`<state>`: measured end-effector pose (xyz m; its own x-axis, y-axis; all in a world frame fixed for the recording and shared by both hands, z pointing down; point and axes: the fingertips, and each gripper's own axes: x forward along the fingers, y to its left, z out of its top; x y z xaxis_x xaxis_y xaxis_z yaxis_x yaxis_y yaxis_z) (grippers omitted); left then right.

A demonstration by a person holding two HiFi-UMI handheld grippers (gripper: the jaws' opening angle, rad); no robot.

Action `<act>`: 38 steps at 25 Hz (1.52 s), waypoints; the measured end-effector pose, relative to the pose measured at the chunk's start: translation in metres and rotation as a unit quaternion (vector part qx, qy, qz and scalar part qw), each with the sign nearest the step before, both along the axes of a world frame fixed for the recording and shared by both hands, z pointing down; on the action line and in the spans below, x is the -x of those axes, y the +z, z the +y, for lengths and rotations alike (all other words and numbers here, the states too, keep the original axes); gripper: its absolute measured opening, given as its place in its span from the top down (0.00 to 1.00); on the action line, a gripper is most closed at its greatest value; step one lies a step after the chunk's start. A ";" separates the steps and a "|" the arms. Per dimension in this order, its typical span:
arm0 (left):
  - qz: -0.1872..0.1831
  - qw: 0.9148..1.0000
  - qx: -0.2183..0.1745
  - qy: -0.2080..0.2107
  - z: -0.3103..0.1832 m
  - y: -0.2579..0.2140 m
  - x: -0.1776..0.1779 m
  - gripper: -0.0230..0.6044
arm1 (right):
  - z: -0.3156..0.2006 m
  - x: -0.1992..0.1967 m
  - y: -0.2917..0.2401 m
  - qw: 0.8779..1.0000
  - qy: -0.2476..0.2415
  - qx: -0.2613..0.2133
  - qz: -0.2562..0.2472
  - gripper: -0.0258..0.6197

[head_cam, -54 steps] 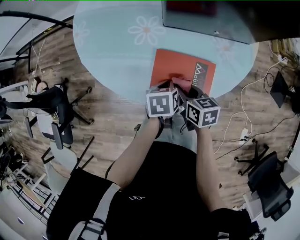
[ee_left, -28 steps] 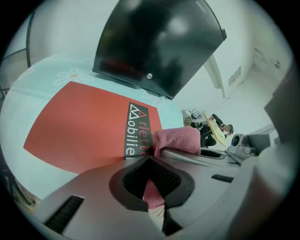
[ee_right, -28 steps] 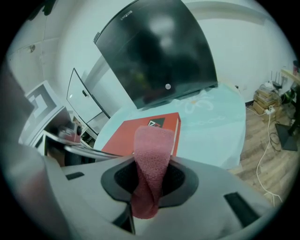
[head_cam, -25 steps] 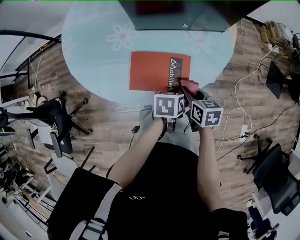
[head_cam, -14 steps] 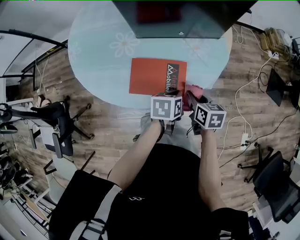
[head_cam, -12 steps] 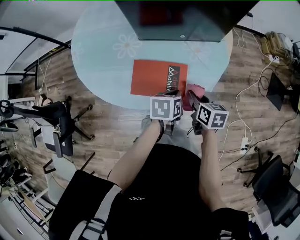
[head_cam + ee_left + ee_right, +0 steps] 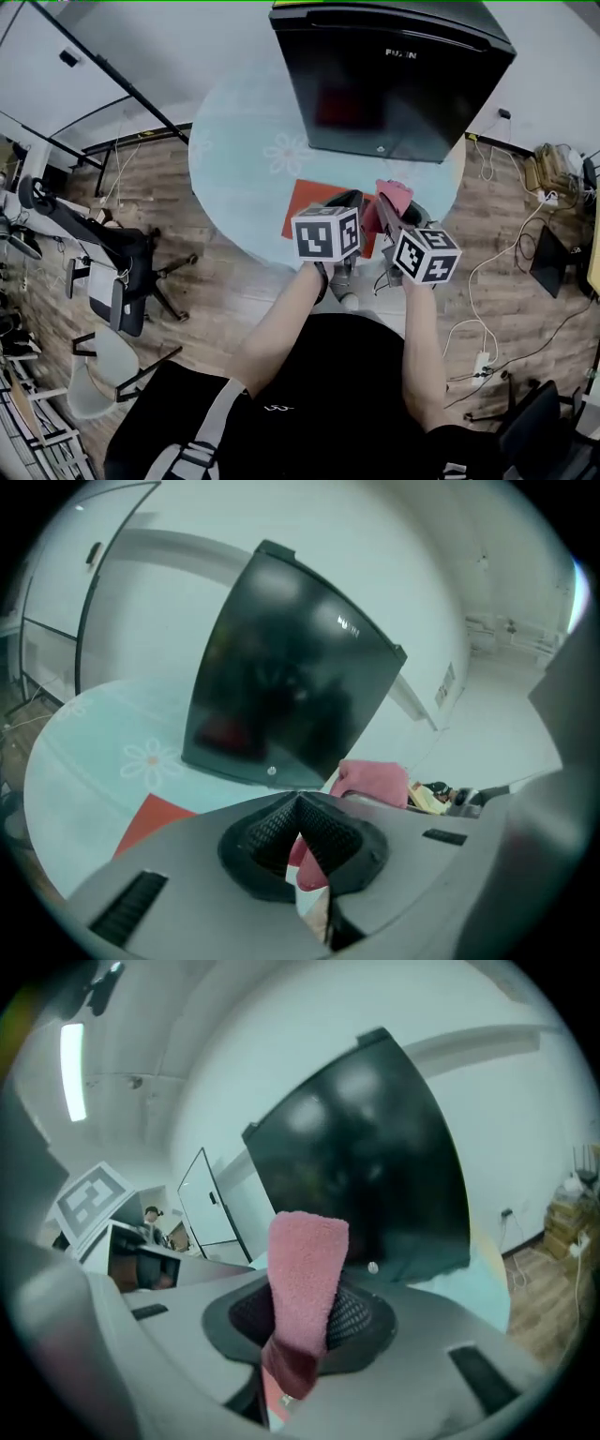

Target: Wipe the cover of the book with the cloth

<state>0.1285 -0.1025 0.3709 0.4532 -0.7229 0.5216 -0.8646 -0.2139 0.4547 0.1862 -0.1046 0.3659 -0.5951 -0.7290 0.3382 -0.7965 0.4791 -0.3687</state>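
The grippers have both come up off the cover. Half a second ago they were low at the near right corner of the book, with the cloth pressed there; now they hang in the air above it, and the head view has tipped up to take in more of the room.

The book (image 7: pixel 305 202) has not left its place. It lies flat at the near edge of the round table (image 7: pixel 234 159), in front of the black cabinet (image 7: pixel 394 80) that stands toward the far edge. Only its left part shows, as the grippers cover the rest.

The left gripper (image 7: pixel 298 810) has its jaws together, the ribbed pads meeting in a ridge. A sliver of pink and pale shows low in the slit; I cannot tell what that is. Its marker cube (image 7: pixel 325 234) faces the head camera, and the forearm reaches forward from the body.

The right gripper (image 7: pixel 307 1327) sits close beside it, clamped on the pink cloth (image 7: pixel 306 1269), which stands up out of the jaws as a folded strip. Both grippers point up toward the cabinet, not down at the cover.

With the cloth clear of the book, the wiping looks finished or paused. Another pass would mean lowering the right gripper until the cloth again lies on the cover.
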 end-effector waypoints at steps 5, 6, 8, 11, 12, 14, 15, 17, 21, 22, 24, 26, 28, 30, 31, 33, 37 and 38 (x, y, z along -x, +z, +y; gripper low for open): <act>0.032 0.995 -0.089 -0.046 -0.024 -0.066 0.028 0.94 | -0.023 0.021 -0.102 0.989 -0.006 -0.144 -0.030 0.81; 0.021 0.992 -0.112 -0.049 -0.025 -0.083 0.033 0.94 | -0.022 0.022 -0.121 0.985 -0.008 -0.165 -0.047 0.81; -0.037 0.982 -0.176 -0.059 -0.025 -0.122 0.044 0.94 | -0.015 0.026 -0.161 0.975 -0.017 -0.211 -0.074 0.81; -0.067 0.961 -0.258 -0.067 -0.023 -0.177 0.055 0.94 | -0.008 0.031 -0.203 0.960 -0.020 -0.271 -0.072 0.81; -0.045 0.959 -0.272 -0.065 -0.020 -0.190 0.055 0.94 | -0.006 0.031 -0.210 0.957 -0.019 -0.280 -0.069 0.81; -0.011 0.955 -0.292 -0.061 -0.014 -0.207 0.054 0.94 | -0.004 0.026 -0.215 0.955 -0.014 -0.288 -0.065 0.81; -0.009 0.952 -0.298 -0.062 -0.013 -0.212 0.053 0.94 | -0.005 0.021 -0.217 0.955 -0.008 -0.290 -0.062 0.82; -0.011 0.951 -0.302 -0.063 -0.011 -0.216 0.049 0.94 | -0.006 0.011 -0.218 0.955 0.005 -0.290 -0.058 0.82; 0.019 0.956 -0.286 -0.055 -0.011 -0.212 0.035 0.94 | -0.005 -0.003 -0.217 0.956 0.021 -0.288 -0.050 0.82; 0.015 0.958 -0.283 -0.052 -0.012 -0.208 0.031 0.94 | -0.005 -0.006 -0.215 0.957 0.024 -0.286 -0.051 0.82; 0.010 0.961 -0.273 -0.040 -0.012 -0.200 0.023 0.94 | -0.003 -0.011 -0.217 0.957 0.029 -0.284 -0.057 0.82; 0.028 0.965 -0.258 -0.032 -0.013 -0.194 0.019 0.94 | -0.001 -0.012 -0.225 0.954 0.029 -0.294 -0.060 0.82; 0.040 0.968 -0.246 -0.030 -0.012 -0.187 0.017 0.94 | 0.002 -0.010 -0.229 0.952 0.025 -0.300 -0.059 0.82; 0.038 0.970 -0.240 -0.026 -0.010 -0.183 0.015 0.94 | 0.005 -0.011 -0.225 0.953 0.028 -0.295 -0.062 0.82; 0.039 0.970 -0.239 -0.023 -0.009 -0.181 0.014 0.94 | 0.005 -0.012 -0.223 0.954 0.029 -0.292 -0.063 0.82; 0.043 0.970 -0.237 -0.019 -0.006 -0.179 0.012 0.94 | 0.006 -0.012 -0.222 0.955 0.029 -0.288 -0.064 0.82; 0.047 0.972 -0.227 -0.028 -0.004 -0.173 0.019 0.94 | 0.009 -0.010 -0.222 0.955 0.025 -0.288 -0.064 0.82; 0.047 0.973 -0.225 -0.030 -0.004 -0.172 0.020 0.94 | 0.010 -0.011 -0.221 0.956 0.026 -0.287 -0.065 0.82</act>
